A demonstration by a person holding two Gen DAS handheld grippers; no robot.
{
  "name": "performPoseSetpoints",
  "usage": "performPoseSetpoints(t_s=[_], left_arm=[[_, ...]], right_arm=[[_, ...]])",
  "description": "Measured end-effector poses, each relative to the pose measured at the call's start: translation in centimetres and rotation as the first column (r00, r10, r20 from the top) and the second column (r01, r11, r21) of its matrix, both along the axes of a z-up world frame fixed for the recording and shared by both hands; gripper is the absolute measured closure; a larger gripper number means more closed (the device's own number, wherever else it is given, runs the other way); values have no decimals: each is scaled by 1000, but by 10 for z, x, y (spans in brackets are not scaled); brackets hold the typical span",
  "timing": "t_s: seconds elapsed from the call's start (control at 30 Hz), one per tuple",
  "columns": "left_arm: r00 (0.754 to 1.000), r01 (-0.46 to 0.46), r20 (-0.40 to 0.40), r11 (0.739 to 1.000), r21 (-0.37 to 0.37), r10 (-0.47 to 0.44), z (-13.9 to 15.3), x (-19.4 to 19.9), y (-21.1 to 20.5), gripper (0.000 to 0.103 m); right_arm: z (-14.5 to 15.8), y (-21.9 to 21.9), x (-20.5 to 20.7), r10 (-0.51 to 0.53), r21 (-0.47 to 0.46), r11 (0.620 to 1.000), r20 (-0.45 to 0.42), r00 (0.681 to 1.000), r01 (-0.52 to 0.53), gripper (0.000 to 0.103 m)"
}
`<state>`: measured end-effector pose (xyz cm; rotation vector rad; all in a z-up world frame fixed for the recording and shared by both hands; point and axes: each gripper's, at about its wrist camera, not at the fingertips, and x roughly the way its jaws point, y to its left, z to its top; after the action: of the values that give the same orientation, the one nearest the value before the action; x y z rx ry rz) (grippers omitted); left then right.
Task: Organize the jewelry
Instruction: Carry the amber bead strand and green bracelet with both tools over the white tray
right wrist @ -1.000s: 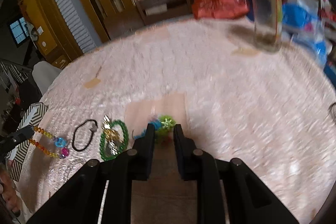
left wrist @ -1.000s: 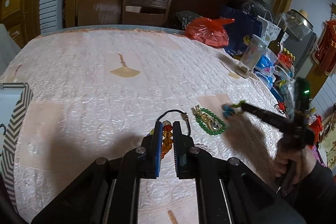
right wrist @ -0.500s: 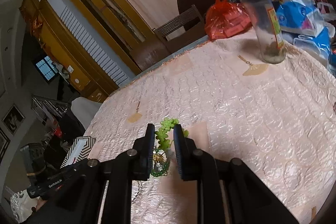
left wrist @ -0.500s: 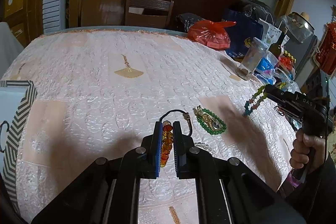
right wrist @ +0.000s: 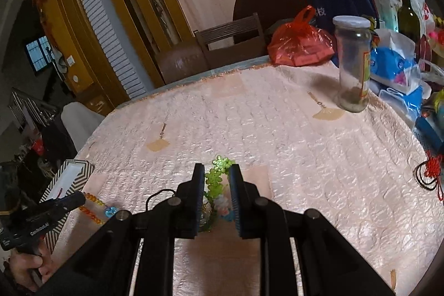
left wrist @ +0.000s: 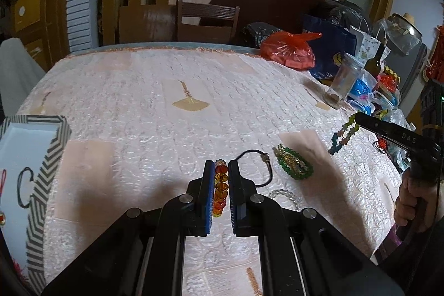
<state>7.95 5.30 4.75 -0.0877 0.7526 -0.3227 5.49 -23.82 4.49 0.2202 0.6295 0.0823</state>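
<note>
Midway: left gripper point(left wrist: 221, 179) clamped on an orange bead bracelet point(left wrist: 221, 190), right gripper point(right wrist: 217, 182) pinching a green flower-bead strand point(right wrist: 217, 171), both held above the table point(left wrist: 138, 90); the striped box point(left wrist: 41, 157) at its left edge apparently already holds pieces, while a green bead bracelet point(left wrist: 295, 167) and black cord point(left wrist: 263, 160) remain near the front edge.

The left gripper point(left wrist: 221, 171) is clamped shut, angled downward. The right gripper point(right wrist: 217, 174) is likewise pinched closed and tilted down, gripped by a hand point(left wrist: 410, 201).
</note>
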Motion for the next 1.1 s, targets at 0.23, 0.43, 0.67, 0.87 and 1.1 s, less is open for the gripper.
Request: performPoseSetpoints(t_s=[0.23,0.43,0.67,0.87,1.1], left_arm=[[999,-47,12,998,33,46,7,-3,22,88],[996,-93,19,995,46,92,13,-5,42,88],[989,-146,20,987,62,145,18,-7,64,88],[982,-187,37,981,58,185,26,-9,85,88],[972,-235,38,971,41,233,28,-11,116,88]], right_arm=[[10,25,4,29,-24,999,22,999,-29,84],[16,55,9,81,-48,996,34,996,-79,84],[19,88,16,134,-59,990,37,990,-132,84],[27,124,26,196,-88,977,38,980,-192,84],[23,168,30,262,-124,958,22,965,-257,84]])
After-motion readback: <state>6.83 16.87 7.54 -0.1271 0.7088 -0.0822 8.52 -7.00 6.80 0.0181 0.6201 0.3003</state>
